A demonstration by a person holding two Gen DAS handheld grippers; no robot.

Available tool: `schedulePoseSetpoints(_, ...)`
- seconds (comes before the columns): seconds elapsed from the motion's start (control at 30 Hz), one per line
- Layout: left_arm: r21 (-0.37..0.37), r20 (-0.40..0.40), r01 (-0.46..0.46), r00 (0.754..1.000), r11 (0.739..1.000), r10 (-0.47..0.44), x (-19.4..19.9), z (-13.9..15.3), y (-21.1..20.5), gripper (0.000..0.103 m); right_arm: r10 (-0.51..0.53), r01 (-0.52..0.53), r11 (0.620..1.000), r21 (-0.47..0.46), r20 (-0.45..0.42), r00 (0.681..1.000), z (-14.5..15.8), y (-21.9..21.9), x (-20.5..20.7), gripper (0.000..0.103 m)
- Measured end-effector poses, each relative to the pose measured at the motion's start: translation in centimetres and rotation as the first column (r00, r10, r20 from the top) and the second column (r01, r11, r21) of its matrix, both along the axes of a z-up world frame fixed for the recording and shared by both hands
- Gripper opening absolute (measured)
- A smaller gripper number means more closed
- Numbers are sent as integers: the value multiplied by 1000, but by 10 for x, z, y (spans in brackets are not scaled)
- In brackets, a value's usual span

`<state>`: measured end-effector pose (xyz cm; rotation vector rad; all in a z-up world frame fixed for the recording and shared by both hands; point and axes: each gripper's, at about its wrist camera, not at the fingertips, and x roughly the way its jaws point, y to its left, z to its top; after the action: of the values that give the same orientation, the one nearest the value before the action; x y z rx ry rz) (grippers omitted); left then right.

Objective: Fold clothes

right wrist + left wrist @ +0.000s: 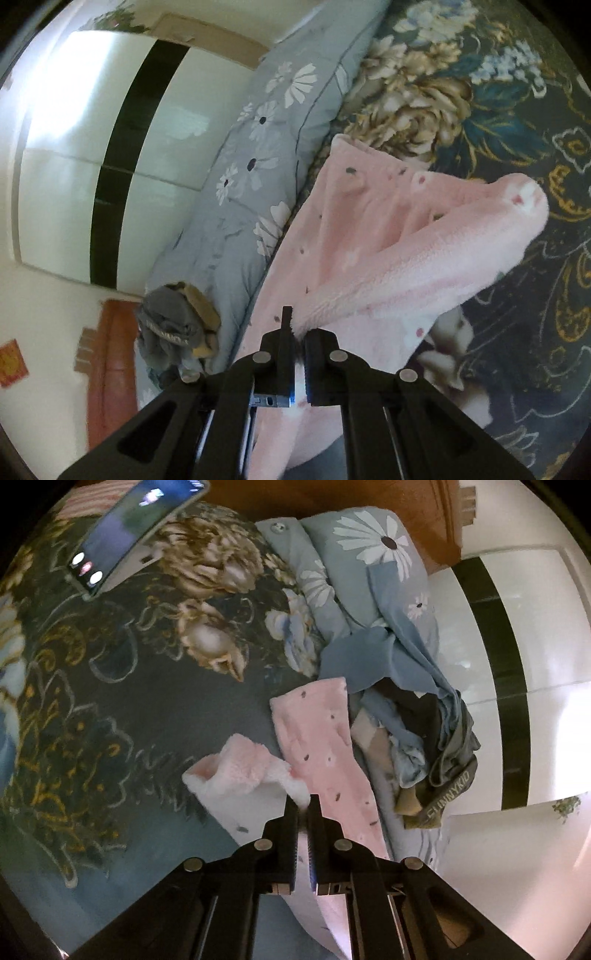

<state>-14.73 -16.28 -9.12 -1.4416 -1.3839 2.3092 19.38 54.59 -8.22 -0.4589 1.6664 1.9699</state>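
Observation:
A pink fleece garment (pixel 325 753) with small dark spots lies on the dark floral bedspread (pixel 110 701). My left gripper (pixel 303 805) is shut on a fluffy folded-over edge of it, lifting that edge so the white inside shows. In the right wrist view the same pink garment (pixel 369 236) spreads ahead, one part folded over toward the right. My right gripper (pixel 298 328) is shut on another fluffy edge of it, held just above the bed.
A phone (pixel 129 535) leans on a stand at the far left of the bed. A blue daisy-print quilt (pixel 258 166) and a heap of other clothes (pixel 424 746) lie along the bed's edge. White wardrobe doors (pixel 74 147) stand beyond.

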Motion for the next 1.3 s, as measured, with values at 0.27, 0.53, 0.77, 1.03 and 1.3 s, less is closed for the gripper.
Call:
schedulePoseSetpoints(0.27,-52,56,51,997,997,-49,-94,14,41,5,40,-41,998,47,39,998,19,32,-58,3)
schedulePoseSetpoints(0.53,-153,135,134,984,979,-114,-225,-15,101,5,73,-91,991,101,171,982,13,82,-163,3)
schedulePoseSetpoints(0.77,-177,211,141,972,974,-103,-279,-87,116,5,82,-106,993,49,358,930,-40,112,-242,3)
schedulePoseSetpoints(1.03,-152,206,239,957,959,-206,-282,-92,118,28,78,-75,997,-24,452,889,-89,123,-250,5)
schedulePoseSetpoints(1.3,-231,85,214,976,949,-200,-226,-28,82,64,131,-174,983,63,425,896,-56,110,-242,43)
